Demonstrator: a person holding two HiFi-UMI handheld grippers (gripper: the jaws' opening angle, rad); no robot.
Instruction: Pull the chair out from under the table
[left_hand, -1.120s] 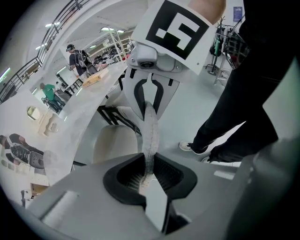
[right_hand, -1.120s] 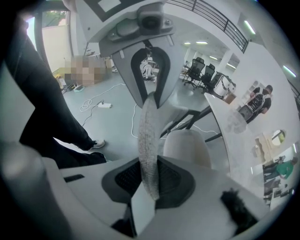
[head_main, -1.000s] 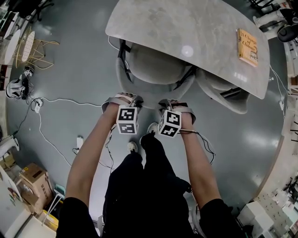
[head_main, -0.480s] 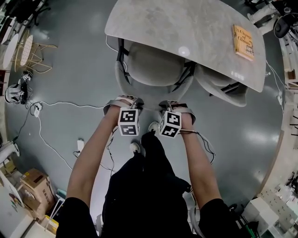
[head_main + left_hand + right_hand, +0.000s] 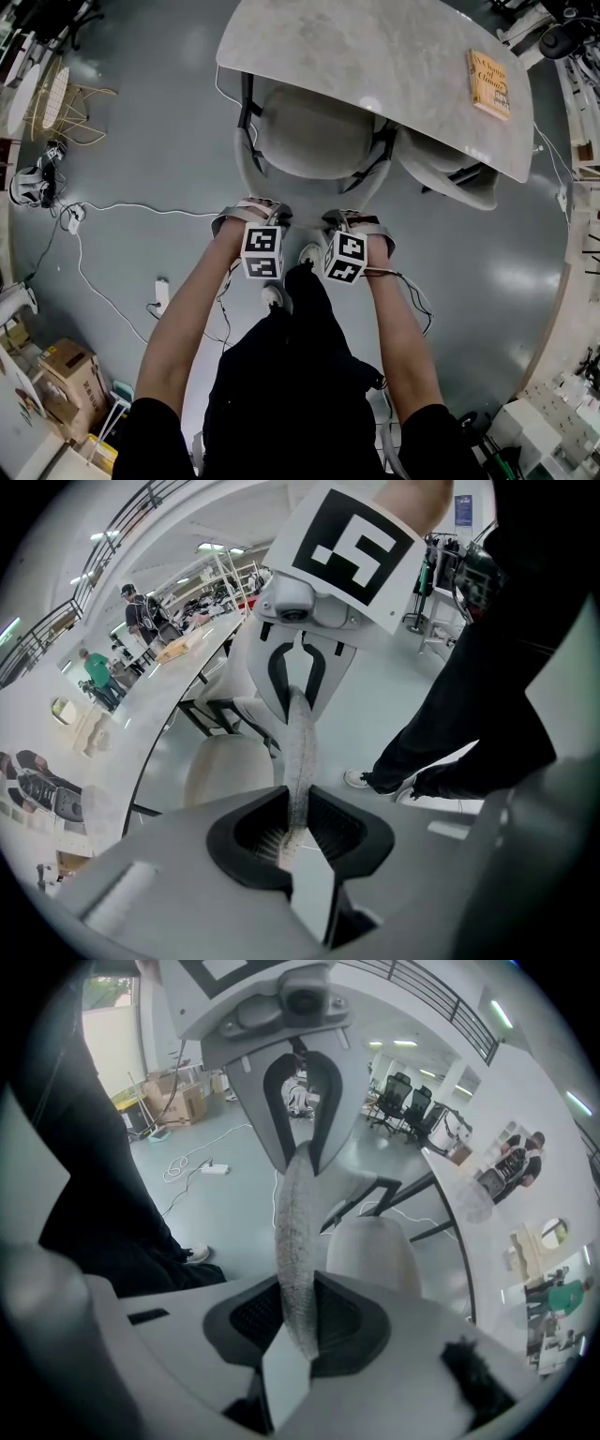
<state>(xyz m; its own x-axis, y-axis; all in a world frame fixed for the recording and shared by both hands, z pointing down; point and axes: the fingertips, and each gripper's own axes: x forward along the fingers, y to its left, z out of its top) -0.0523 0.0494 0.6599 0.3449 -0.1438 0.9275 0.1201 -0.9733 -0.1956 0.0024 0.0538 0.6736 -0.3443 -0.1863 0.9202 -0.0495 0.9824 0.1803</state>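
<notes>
- The chair point(image 5: 309, 141) has its front tucked under the counter point(image 5: 375, 56). Most of the seat and the round back stick out toward the person.
- The left hand-held gripper point(image 5: 251, 204) is clamped on the top edge of the chair's back, on the left part of the curve. In the left gripper view the thin grey edge runs right between the jaws, and they pinch it.
- The right hand-held gripper point(image 5: 356, 220) is clamped on the same edge, a bit further along to the right. Its own view shows the jaws squeezing the grey strip too.
- Both point steeply down, side by side.
- I think the pulling step is in hand. The grip is made and the chair is partly out, but not all the way.
- Next, both should pull back toward the person together, so the chair does not twist.
- The squeeze must stay tight, because the edge is thin and could slip out.
- The person's legs point(image 5: 291, 375) are just behind the chair, so they need to step back.
- A second chair point(image 5: 450, 183) sits just beside it on the right. The pull should go straight so the two do not bump.
- A white cable point(image 5: 141, 207) lies on the floor point(image 5: 150, 122) near the left side and could catch a chair leg.
</notes>
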